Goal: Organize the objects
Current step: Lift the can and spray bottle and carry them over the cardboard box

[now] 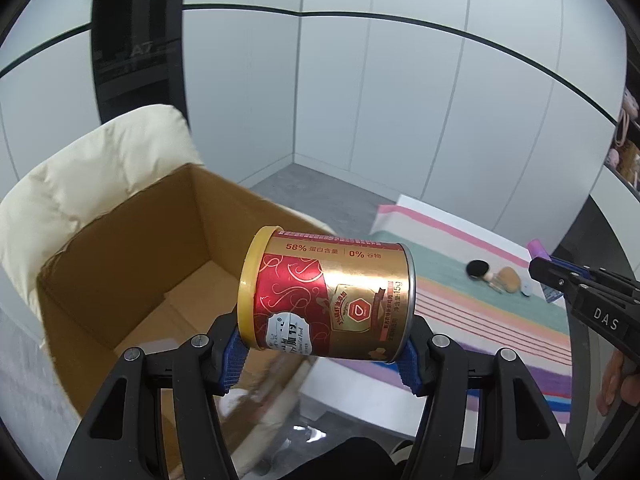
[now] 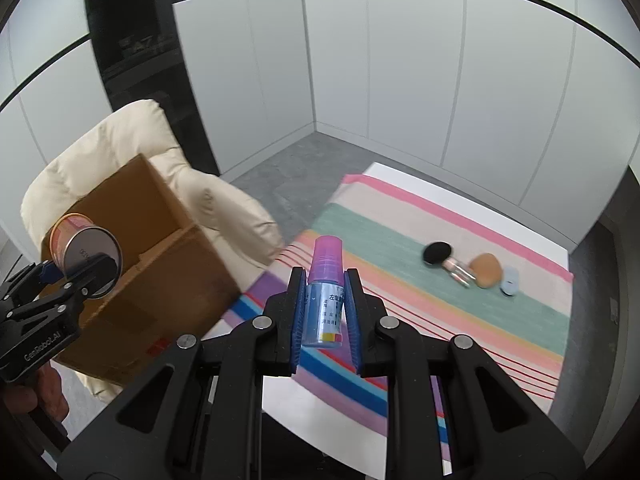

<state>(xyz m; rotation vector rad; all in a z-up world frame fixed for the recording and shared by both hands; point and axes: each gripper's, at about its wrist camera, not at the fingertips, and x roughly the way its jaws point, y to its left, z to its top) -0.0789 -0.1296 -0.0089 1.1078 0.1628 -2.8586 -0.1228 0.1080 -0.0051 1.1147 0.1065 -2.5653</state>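
My left gripper (image 1: 324, 356) is shut on a red and gold cat-food can (image 1: 326, 294) with a yellow lid, held on its side above the open cardboard box (image 1: 132, 264). The can also shows in the right wrist view (image 2: 86, 248), over the box (image 2: 160, 280). My right gripper (image 2: 325, 316) is shut on a small blue bottle (image 2: 325, 308) with a purple cap, held above the striped cloth (image 2: 400, 240). On the cloth lie a black-headed makeup brush (image 2: 444, 258), a tan sponge (image 2: 486, 270) and a small pale blue item (image 2: 510, 280).
The box rests on a cream padded armchair (image 2: 132, 148). The striped cloth covers a white table (image 2: 460, 192) to the right of the chair. Grey floor and white wall panels lie behind. A dark cabinet (image 1: 136, 40) stands behind the chair.
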